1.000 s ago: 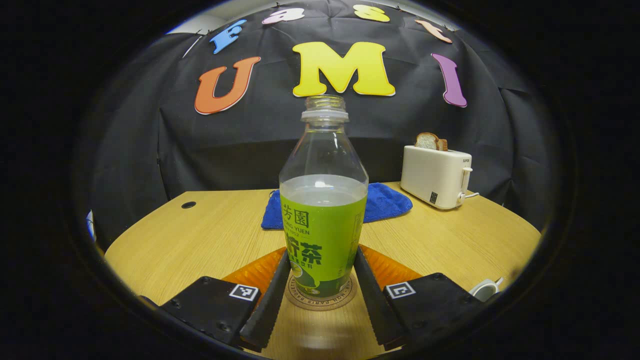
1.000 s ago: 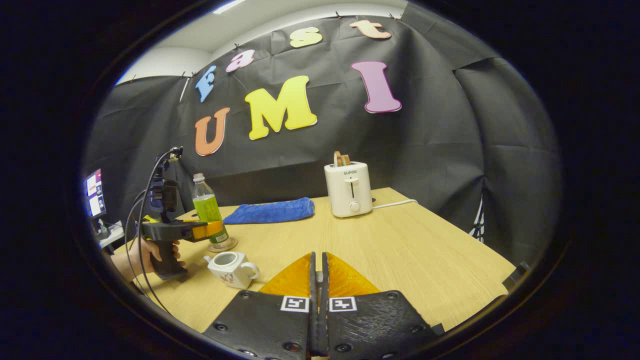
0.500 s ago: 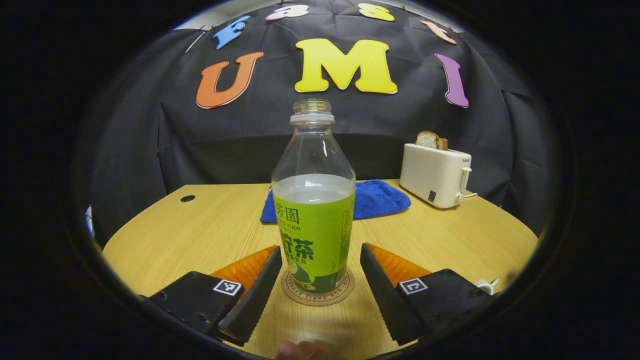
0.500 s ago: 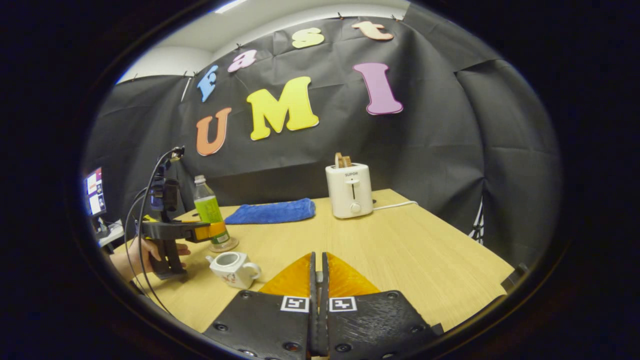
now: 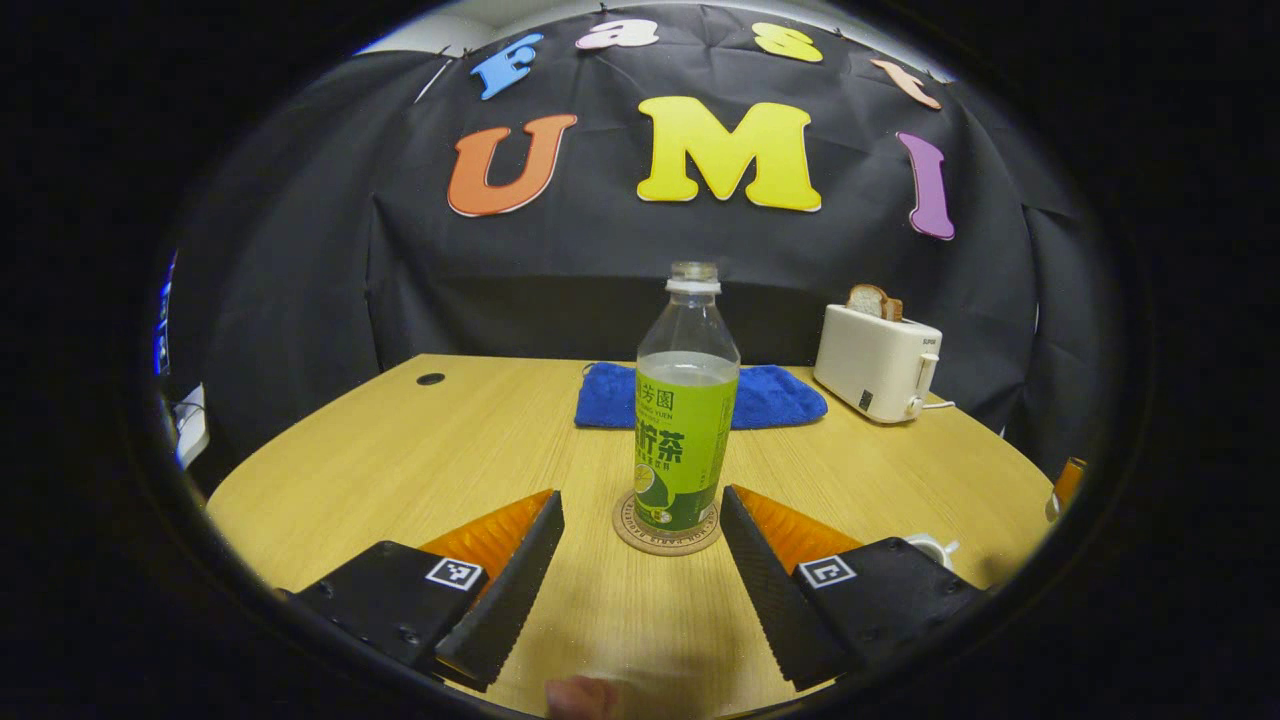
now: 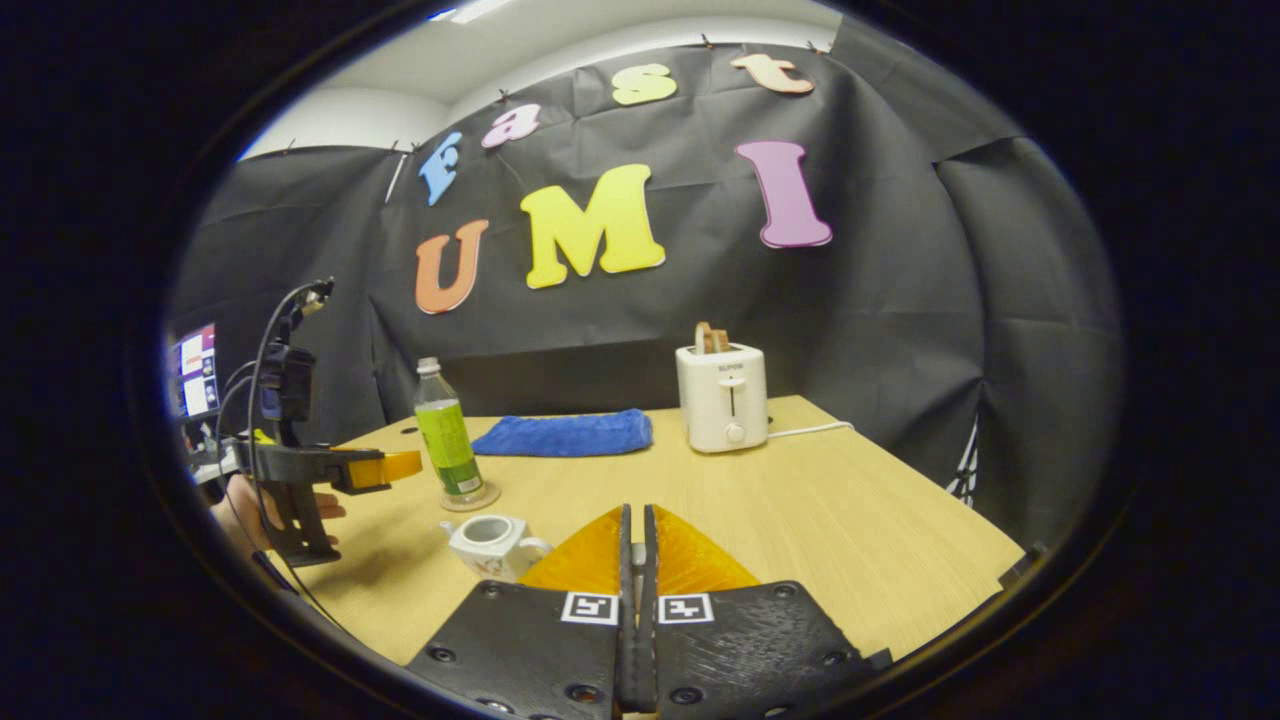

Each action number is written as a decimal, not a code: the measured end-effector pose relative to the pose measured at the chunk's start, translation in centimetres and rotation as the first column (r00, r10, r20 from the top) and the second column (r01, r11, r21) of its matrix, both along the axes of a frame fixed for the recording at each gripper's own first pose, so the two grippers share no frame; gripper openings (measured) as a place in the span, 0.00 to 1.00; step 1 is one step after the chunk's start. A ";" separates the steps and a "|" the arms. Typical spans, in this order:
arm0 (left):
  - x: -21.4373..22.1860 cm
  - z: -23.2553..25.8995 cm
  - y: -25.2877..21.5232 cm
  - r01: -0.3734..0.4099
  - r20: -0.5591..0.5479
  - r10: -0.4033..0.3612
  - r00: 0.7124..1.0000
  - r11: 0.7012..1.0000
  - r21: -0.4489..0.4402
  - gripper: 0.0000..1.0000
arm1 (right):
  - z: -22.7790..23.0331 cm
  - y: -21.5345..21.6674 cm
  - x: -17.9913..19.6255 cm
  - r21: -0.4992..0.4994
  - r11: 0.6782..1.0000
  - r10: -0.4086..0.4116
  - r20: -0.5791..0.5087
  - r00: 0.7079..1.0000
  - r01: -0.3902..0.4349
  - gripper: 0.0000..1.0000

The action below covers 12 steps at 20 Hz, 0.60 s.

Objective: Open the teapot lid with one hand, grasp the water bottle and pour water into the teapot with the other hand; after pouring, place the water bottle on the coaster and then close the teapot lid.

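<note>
The water bottle (image 5: 685,440), green-labelled, uncapped and about half full, stands upright on the round coaster (image 5: 665,541). My left gripper (image 5: 641,498) is open and drawn back from it, its fingers apart from the bottle. In the right gripper view the bottle (image 6: 448,450) on its coaster (image 6: 470,497) stands past the left gripper (image 6: 385,467). The white teapot (image 6: 490,545) sits lidless near my right gripper (image 6: 637,520), which is shut; a pale sliver, apparently the lid's knob, shows between its fingers. The teapot (image 5: 930,548) peeks from behind my left gripper's right finger.
A white toaster (image 6: 722,398) with bread stands at the back of the wooden table (image 5: 450,440), its cord trailing right. A folded blue cloth (image 6: 565,435) lies behind the bottle. A hand (image 6: 235,500) holds the left gripper's grip at the table's left edge, near a screen (image 6: 197,370).
My left gripper opened off the bottle, leaving it on the coaster, and pulled back toward the table's near edge. The right gripper stayed shut and shifted only slightly.
</note>
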State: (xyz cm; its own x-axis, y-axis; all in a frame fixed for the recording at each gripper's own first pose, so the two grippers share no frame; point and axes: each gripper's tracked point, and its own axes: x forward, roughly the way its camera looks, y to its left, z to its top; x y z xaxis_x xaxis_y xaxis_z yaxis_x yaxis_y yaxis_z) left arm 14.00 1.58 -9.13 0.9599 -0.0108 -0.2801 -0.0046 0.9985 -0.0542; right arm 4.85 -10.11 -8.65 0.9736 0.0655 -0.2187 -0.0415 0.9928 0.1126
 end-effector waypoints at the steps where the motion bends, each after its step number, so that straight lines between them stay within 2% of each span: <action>1: -1.0 0.6 0.3 -0.004 0.014 0.004 1.000 1.000 0.003 0.98 | 0.3 0.5 0.2 -0.005 1.000 0.012 0.005 1.000 -0.012 0.00; 6: -5.3 3.5 1.5 -0.036 0.100 0.035 0.994 0.999 0.008 0.98 | 1.9 3.5 1.6 -0.033 0.997 0.074 0.036 0.997 -0.072 0.00; 12: -9.3 5.0 4.2 -0.097 0.145 0.097 0.985 0.995 -0.002 0.98 | 2.6 7.8 4.2 -0.049 0.985 0.166 0.059 0.984 -0.163 0.00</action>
State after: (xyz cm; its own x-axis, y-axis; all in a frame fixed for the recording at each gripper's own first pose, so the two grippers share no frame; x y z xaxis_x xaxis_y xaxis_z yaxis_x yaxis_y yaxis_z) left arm 4.67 5.75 -4.13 0.9868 0.0853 -0.1379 -0.0939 0.9940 -0.0564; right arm 9.08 -2.35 -6.09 0.9623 0.2175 -0.1635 -0.2102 0.9757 0.0611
